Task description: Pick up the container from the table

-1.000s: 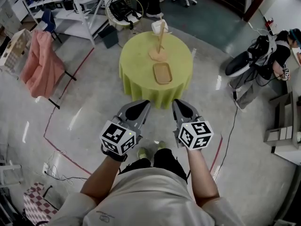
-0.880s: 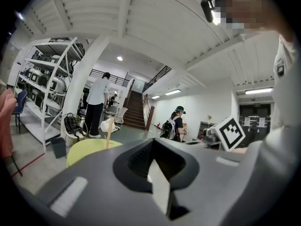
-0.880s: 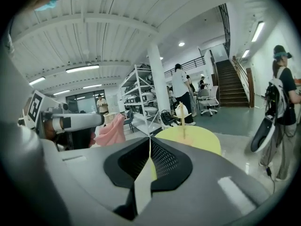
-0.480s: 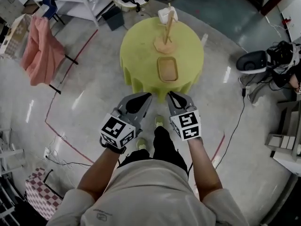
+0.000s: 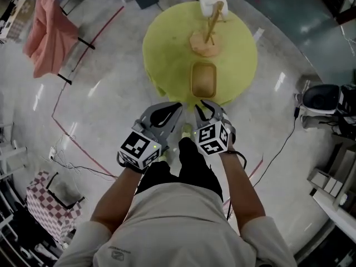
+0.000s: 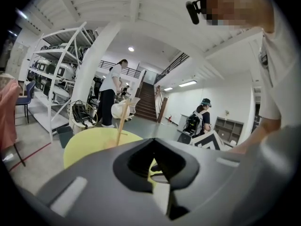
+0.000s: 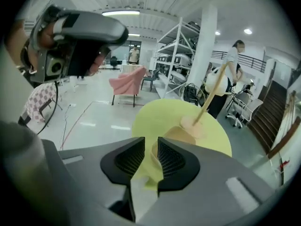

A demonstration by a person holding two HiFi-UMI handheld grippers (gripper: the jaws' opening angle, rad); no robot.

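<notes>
Grippers short of the table, container untouched.
I see the left gripper w/ jaws together, tips meeting, and the right gripper w/ jaws a slit apart, nothing btwn. The container lies by the table's near edge, the stick stand behind it. Both grippers hang just off that edge.

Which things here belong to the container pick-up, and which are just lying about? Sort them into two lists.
For the job:
container
table
left gripper
right gripper

Lying about:
wooden stand
white cup
pink cloth
checkered cloth
</notes>
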